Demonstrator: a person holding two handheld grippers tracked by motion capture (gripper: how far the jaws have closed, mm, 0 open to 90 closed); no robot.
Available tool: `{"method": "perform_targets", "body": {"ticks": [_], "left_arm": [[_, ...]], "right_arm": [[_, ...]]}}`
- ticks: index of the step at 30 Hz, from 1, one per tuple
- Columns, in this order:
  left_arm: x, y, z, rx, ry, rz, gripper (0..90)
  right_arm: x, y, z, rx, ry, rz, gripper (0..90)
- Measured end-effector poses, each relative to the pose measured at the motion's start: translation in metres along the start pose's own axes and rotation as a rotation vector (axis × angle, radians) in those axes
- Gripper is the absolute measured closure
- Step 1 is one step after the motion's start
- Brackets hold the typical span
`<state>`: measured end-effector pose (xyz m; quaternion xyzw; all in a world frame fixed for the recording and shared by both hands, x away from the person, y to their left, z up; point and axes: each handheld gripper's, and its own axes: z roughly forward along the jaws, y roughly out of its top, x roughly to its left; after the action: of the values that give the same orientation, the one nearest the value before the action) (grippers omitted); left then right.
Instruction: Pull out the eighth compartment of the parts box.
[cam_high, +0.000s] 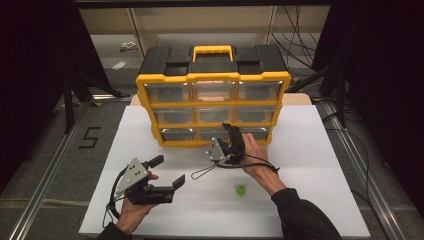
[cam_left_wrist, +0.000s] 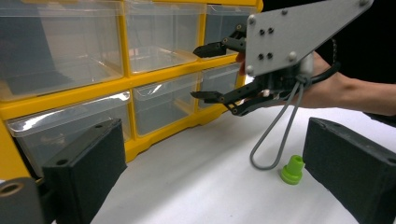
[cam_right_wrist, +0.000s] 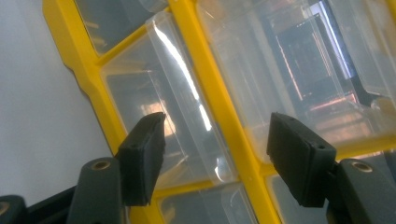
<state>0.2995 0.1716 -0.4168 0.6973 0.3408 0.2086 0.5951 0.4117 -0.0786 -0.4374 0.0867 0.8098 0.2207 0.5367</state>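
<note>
The right gripper (cam_high: 229, 131) is up against the front of the yellow and black drawer box (cam_high: 212, 75). Its two black jaws are apart, with a wide gap between them, and nothing is pinched in that gap. In the right gripper view, the jaws point at the clear drawers (cam_right_wrist: 154, 107), with a yellow bar (cam_right_wrist: 219, 107) of the box between them. The tips are very near the clear plastic, but I cannot tell if they touch it. From the high view, the gripper is at the bottom row (cam_high: 212, 133) of drawers, near the middle. A grey cable (cam_left_wrist: 275, 140) hangs down from this gripper in a loop to the table.

The left gripper (cam_high: 167, 172) is closer to the person, low over the white table (cam_high: 150, 130), well away from the box. Its jaws are wide apart too, and they hold nothing.

A small green piece (cam_high: 241, 190) sits on the table by itself. It is just beside the person's right arm (cam_high: 270, 180) and well apart from the box. In the left gripper view, the green piece (cam_left_wrist: 293, 170) stands close to the cable loop.

All the drawers look pushed in.
</note>
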Motion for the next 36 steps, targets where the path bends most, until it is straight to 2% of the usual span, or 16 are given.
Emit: {"method": "perform_targets", "body": {"ticks": [1, 2, 3, 9, 16, 20, 24, 29, 36], "left_arm": [[0.000, 0.000, 0.000, -0.002, 0.001, 0.001, 5.7], [0.000, 0.000, 0.000, -0.002, 0.001, 0.001, 5.7], [0.000, 0.000, 0.000, -0.003, 0.001, 0.001, 5.7], [0.000, 0.000, 0.000, -0.002, 0.001, -0.001, 5.9], [0.000, 0.000, 0.000, -0.001, 0.002, -0.002, 5.9], [0.000, 0.000, 0.000, -0.001, 0.002, -0.004, 6.0], [0.000, 0.000, 0.000, 0.000, 0.003, -0.004, 6.0], [0.000, 0.000, 0.000, -0.002, 0.000, -0.011, 6.2], [0.001, 0.000, -0.001, -0.006, 0.000, -0.013, 6.4]], "right_arm": [[0.001, 0.000, 0.001, -0.004, -0.012, -0.032, 39.4], [0.001, 0.000, 0.001, -0.004, -0.012, -0.032, 39.4], [0.003, 0.001, 0.002, 0.001, -0.027, -0.066, 40.9], [0.005, 0.001, 0.005, 0.010, -0.049, -0.084, 42.7], [0.011, 0.004, 0.010, 0.011, -0.088, -0.157, 46.5], [0.012, 0.003, 0.012, 0.018, -0.100, -0.174, 48.1], [0.013, 0.003, 0.014, 0.019, -0.100, -0.167, 48.8], [0.017, 0.004, 0.016, 0.023, -0.117, -0.211, 50.3], [0.020, 0.004, 0.021, 0.035, -0.147, -0.238, 51.3]]}}
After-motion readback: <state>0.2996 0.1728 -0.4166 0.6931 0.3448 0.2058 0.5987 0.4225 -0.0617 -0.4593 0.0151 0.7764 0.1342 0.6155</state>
